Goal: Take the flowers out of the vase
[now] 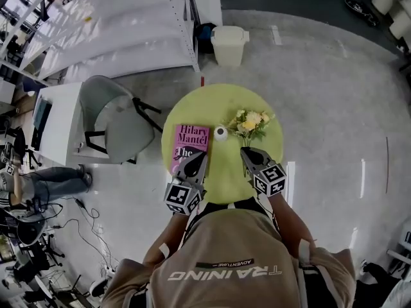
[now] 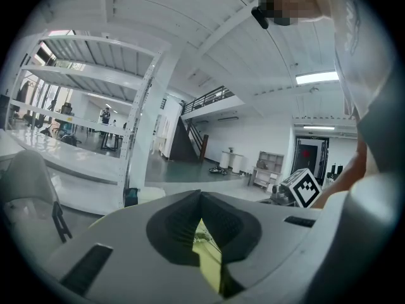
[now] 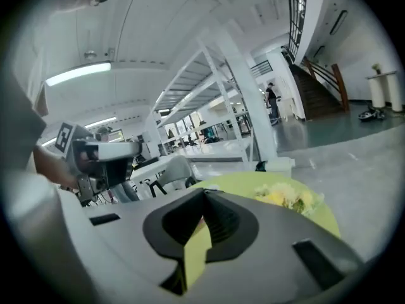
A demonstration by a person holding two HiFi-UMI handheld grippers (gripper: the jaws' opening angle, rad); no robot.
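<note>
Overhead, flowers sit outside the vase, at its 3 o'clock; left gripper and right gripper both closed, empty.

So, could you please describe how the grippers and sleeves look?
Both the left gripper and right gripper have pale grey bodies with dark ribbed jaw pads, each carrying a cube of black-and-white square markers. The person wears a tan short-sleeved shirt with white lettering.

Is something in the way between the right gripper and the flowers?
Nothing visible is. The flowers lie on the green table just ahead of the right gripper, and the white vase stands apart beside them.
</note>
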